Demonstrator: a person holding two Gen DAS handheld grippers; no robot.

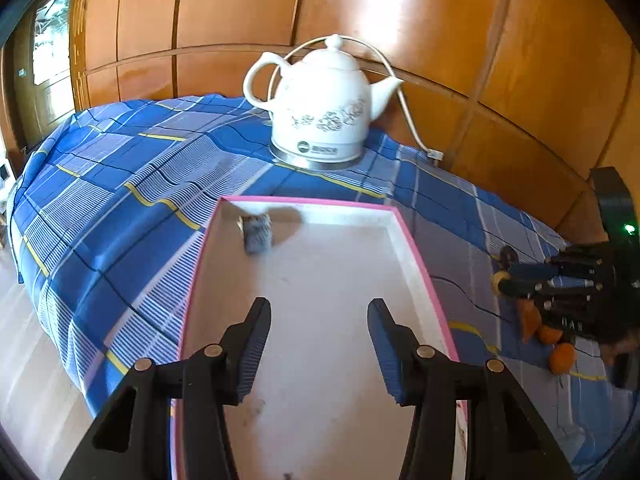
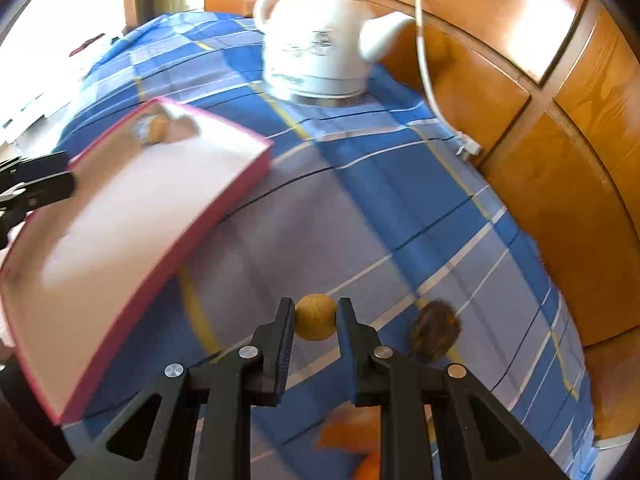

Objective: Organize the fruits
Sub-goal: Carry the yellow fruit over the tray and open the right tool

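A pick-up seems to be under way: the right gripper [image 2: 316, 316] has its fingers narrowed on a small tan fruit [image 2: 315, 317], well to the right of the tray [image 2: 240, 168]; whether it is lifted off the cloth [image 2: 380, 200] I cannot tell. Next it likely needs carrying left over the pink rim and releasing inside. The left gripper [image 1: 319, 330] hangs level over the tray's near end, jaws wide and empty. One blurred item [image 1: 256, 232] lies in the tray's far corner; orange fruits [image 1: 560, 356] lie right of the tray.
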